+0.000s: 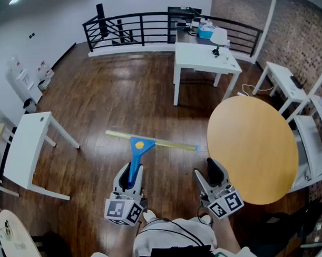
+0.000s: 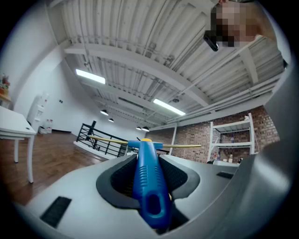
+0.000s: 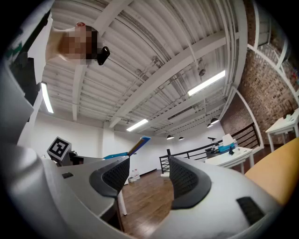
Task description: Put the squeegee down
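Note:
A squeegee [image 1: 136, 152] with a blue handle, a yellow hub and a long yellow-green blade is held out level above the wooden floor. My left gripper [image 1: 132, 176] is shut on its handle. In the left gripper view the blue handle of the squeegee [image 2: 147, 177] runs straight out between the pads of my left gripper [image 2: 148, 186], with the blade across its far end. My right gripper [image 1: 216, 172] is held to the right, beside the round table. In its own view my right gripper [image 3: 149, 179] shows a gap between the pads with nothing in it, and the squeegee [image 3: 138, 144] passes at the left.
A round wooden table [image 1: 254, 148] stands close on the right. A white table [image 1: 206, 58] with items is further off, a white desk [image 1: 24, 151] is on the left, white shelves [image 1: 309, 146] are at the far right, and a black railing [image 1: 141, 26] runs along the back.

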